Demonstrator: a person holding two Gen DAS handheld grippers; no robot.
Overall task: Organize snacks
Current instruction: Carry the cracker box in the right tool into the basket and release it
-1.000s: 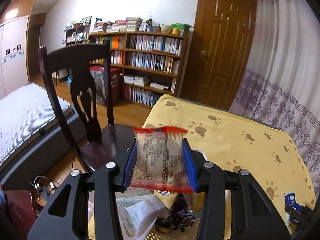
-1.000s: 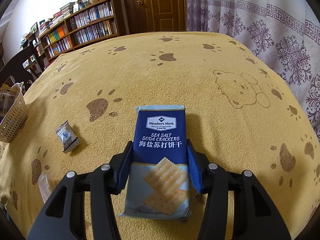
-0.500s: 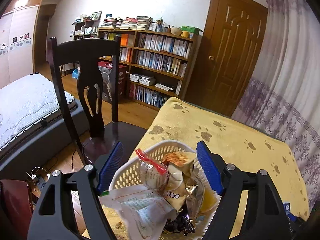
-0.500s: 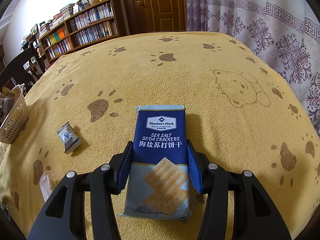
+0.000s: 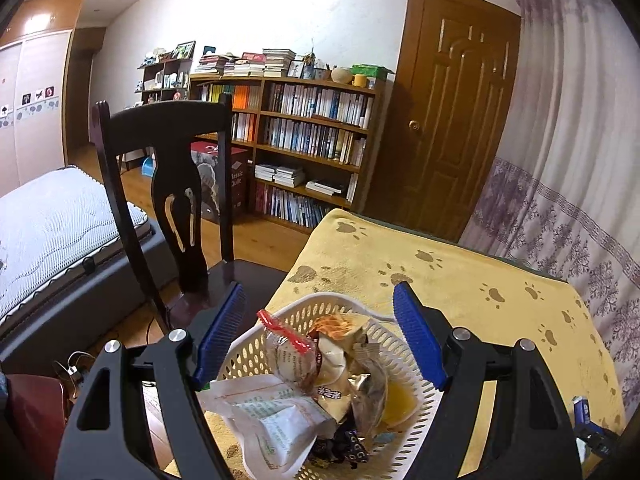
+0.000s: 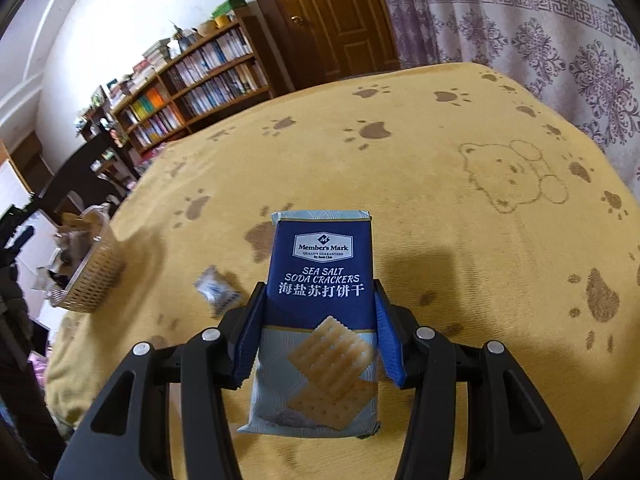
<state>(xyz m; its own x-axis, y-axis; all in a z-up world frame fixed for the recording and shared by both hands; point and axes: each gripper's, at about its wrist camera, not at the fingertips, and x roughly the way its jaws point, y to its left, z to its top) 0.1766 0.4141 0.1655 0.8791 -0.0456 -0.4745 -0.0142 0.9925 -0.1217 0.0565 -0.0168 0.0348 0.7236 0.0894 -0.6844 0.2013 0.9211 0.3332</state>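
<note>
My left gripper (image 5: 320, 336) hangs open above a white perforated basket (image 5: 416, 432) full of snack packets. A clear packet with red ends (image 5: 286, 350) lies on top of the pile, free of the fingers. In the right wrist view my right gripper (image 6: 318, 320) is shut on a blue pack of sea salt soda crackers (image 6: 322, 280), lifted off the yellow paw-print tablecloth (image 6: 440, 200). A small silver-white packet (image 6: 216, 290) lies on the cloth left of the crackers. The basket (image 6: 90, 276) stands at the table's left edge.
A dark wooden chair (image 5: 168, 184) stands beside the table near the basket. Beyond it are a mattress (image 5: 52, 224), a bookshelf (image 5: 296, 148) and a brown door (image 5: 444, 120). Patterned curtains (image 6: 540, 40) hang along the table's far side.
My left gripper opened and let the red-ended packet fall into the basket. My right gripper lifted the cracker pack off the cloth and swung so the basket shows closer.
</note>
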